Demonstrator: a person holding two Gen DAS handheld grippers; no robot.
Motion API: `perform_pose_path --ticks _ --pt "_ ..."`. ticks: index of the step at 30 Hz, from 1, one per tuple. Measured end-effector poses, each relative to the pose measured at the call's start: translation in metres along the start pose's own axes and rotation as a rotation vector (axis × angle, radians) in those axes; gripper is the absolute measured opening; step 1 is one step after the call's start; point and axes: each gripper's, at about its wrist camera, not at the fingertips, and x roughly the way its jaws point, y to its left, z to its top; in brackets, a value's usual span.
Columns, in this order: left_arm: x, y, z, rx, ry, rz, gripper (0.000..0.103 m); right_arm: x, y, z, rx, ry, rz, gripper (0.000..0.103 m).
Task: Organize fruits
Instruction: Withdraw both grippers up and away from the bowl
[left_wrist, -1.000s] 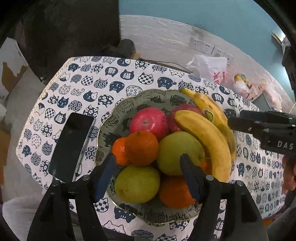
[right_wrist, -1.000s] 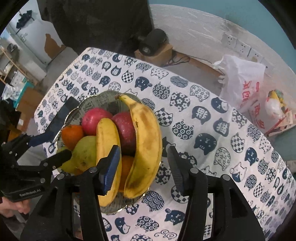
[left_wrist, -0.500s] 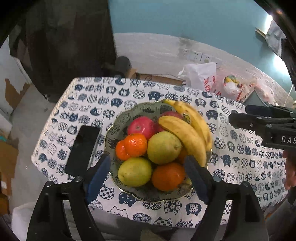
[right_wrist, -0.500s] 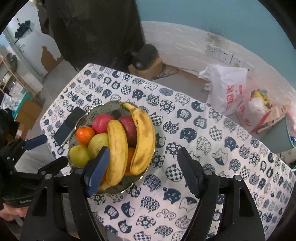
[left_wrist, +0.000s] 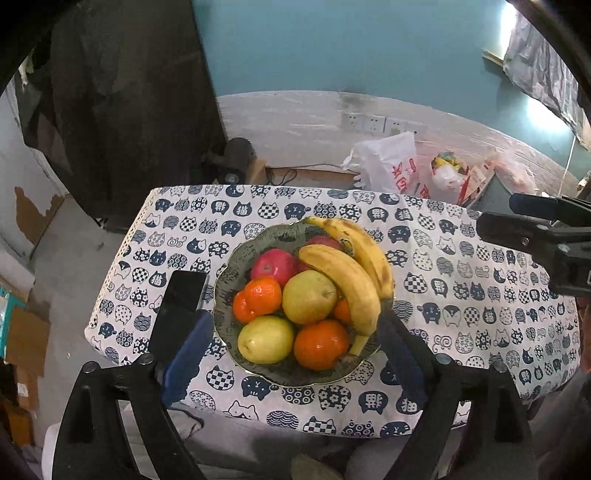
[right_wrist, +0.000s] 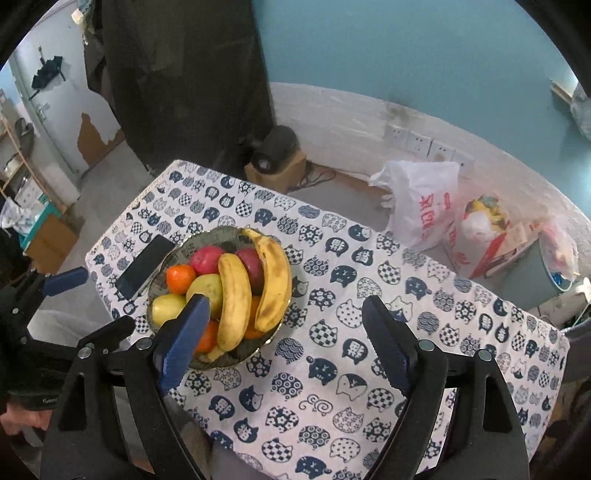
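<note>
A patterned bowl (left_wrist: 229, 266) stands on the cat-print tablecloth (left_wrist: 461, 314), heaped with fruit. It holds two bananas (left_wrist: 347, 280), red apples (left_wrist: 275, 264), oranges (left_wrist: 321, 343) and two pears (left_wrist: 266, 339). My left gripper (left_wrist: 294, 320) hovers above the bowl's near side with its jaws opening. Nothing is pressed between them. My right gripper (right_wrist: 285, 300) hangs above the cloth just right of the bowl (right_wrist: 201, 242), its jaws opening too and holding nothing. The bananas (right_wrist: 232, 295) lie beside its left finger. Each gripper shows at the edge of the other's view.
A black phone (left_wrist: 181, 306) lies on the cloth just left of the bowl. On the floor behind the table are plastic bags (left_wrist: 391, 166) and a cardboard box with a dark round device (right_wrist: 275, 155). A hand (right_wrist: 18, 417) holds the left gripper.
Both grippers have lifted up and back from the bowl, so it looks smaller and more of the table shows. Both pairs of jaws have spread wider. The fruit has stayed put.
</note>
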Motion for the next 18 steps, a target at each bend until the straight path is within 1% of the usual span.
perform_pose_path --ticks 5,9,12,14,18 --pt "-0.012 -0.01 0.002 0.024 -0.019 -0.002 0.093 -0.016 -0.004 -0.008 -0.01 -0.031 -0.04 0.084" --pt "-0.019 -0.015 0.004 0.027 -0.023 -0.017 0.093 -0.024 -0.016 -0.012 0.022 -0.036 -0.042 0.084" --pt "-0.023 -0.018 0.006 0.03 -0.027 -0.022 0.096 -0.026 -0.022 -0.014 0.037 -0.037 -0.053 0.084" --pt "-0.026 -0.021 0.007 0.032 -0.035 -0.022 0.098 -0.028 -0.026 -0.015 0.046 -0.038 -0.051 0.084" --pt "-0.03 -0.027 0.01 0.042 -0.051 -0.012 0.099 -0.028 -0.03 -0.017 0.051 -0.037 -0.044 0.084"
